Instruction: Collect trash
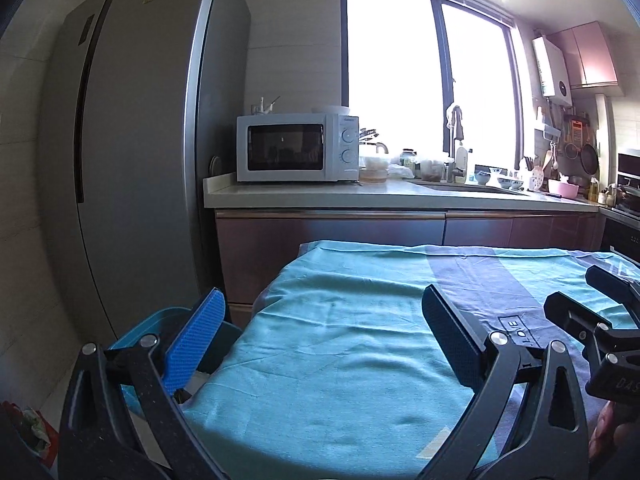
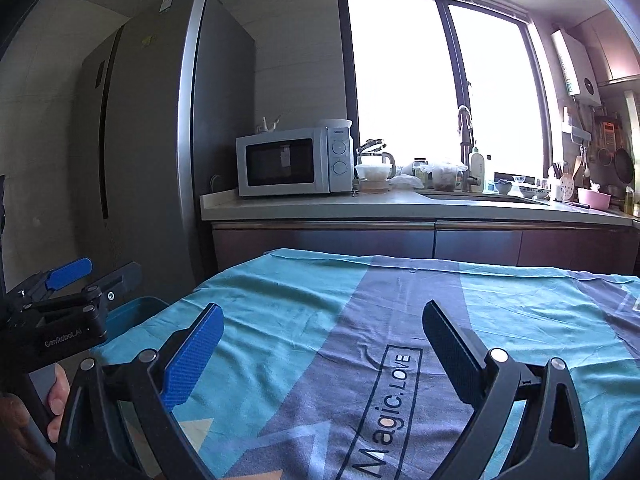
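My left gripper (image 1: 322, 296) is open with nothing between its blue pads, hovering over the left edge of a table under a teal and grey cloth (image 1: 340, 360). Just below that edge stands a blue bin (image 1: 160, 320) with something dark inside. My right gripper (image 2: 324, 312) is also open and holds nothing, above the cloth's "Magic.LOVE" print (image 2: 392, 396). Each view shows the other tool: the right gripper (image 1: 580, 288) at the right edge, the left gripper (image 2: 100, 270) over the blue bin (image 2: 132, 312), held by a hand (image 2: 56, 396).
A tall grey fridge (image 1: 132, 160) stands left of the bin. Behind the table a counter (image 1: 360, 196) carries a white microwave (image 1: 296, 148), containers and a sink under a bright window. Something crumpled, green and red (image 1: 32, 424), lies on the floor at lower left.
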